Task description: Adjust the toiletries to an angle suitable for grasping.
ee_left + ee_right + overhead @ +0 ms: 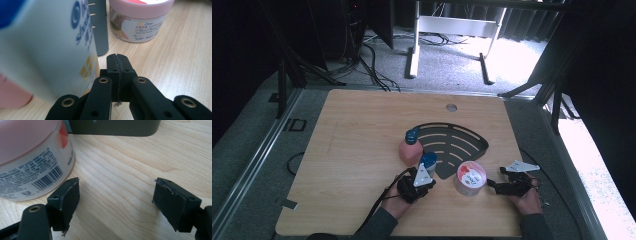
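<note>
Two grippers rest near the worktop's front edge: the left gripper [426, 176], jaws pressed together and empty, beside the white bottle [428, 162]. The right gripper [493, 186], jaws apart, sits just beside the pink-lidded jar [470, 178].

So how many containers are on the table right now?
3. A pink bottle stands at the black tray's left edge, a white blue-capped bottle just ahead of the left claw, and a pink-lidded jar left of the right claw.
</note>
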Tool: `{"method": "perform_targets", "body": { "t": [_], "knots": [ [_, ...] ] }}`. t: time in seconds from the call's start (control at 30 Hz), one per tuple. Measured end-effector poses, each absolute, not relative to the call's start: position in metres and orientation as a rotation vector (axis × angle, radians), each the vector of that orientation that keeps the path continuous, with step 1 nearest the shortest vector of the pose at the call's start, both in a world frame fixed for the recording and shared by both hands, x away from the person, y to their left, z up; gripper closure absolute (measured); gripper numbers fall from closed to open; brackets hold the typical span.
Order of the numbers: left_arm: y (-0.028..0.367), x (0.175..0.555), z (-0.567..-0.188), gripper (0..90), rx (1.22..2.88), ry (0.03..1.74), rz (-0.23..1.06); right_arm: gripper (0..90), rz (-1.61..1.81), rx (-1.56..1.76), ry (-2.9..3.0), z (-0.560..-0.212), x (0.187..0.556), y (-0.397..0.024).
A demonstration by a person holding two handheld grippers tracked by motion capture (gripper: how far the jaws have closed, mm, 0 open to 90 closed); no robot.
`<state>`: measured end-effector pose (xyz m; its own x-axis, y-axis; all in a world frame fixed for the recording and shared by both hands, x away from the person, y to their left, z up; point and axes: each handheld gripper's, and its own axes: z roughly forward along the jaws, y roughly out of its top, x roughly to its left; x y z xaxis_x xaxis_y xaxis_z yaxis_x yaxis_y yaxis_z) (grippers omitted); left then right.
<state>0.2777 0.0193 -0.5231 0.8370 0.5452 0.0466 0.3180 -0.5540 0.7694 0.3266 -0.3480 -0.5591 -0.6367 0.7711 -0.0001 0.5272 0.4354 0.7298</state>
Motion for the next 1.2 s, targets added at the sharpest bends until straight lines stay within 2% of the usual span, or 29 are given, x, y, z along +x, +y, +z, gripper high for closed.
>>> {"method": "perform_targets", "body": {
  "t": [0.3, 1.03, 1.2],
  "knots": [
    [0.017, 0.281, -0.530, 89.6, 2.191, 0.651, 0.416, 20.9, 1.022, 1.110, 2.360, -0.559, 0.327, -0.348],
    [0.026, 0.297, -0.538, 89.6, 2.176, 0.781, 0.453, 20.9, 1.022, 1.112, 2.360, -0.559, 0.327, -0.348],
    [0.021, 0.292, -0.534, 88.9, 2.170, 0.720, 0.469, 20.9, 1.022, 1.112, 2.360, -0.559, 0.327, -0.348]
  ]
}}
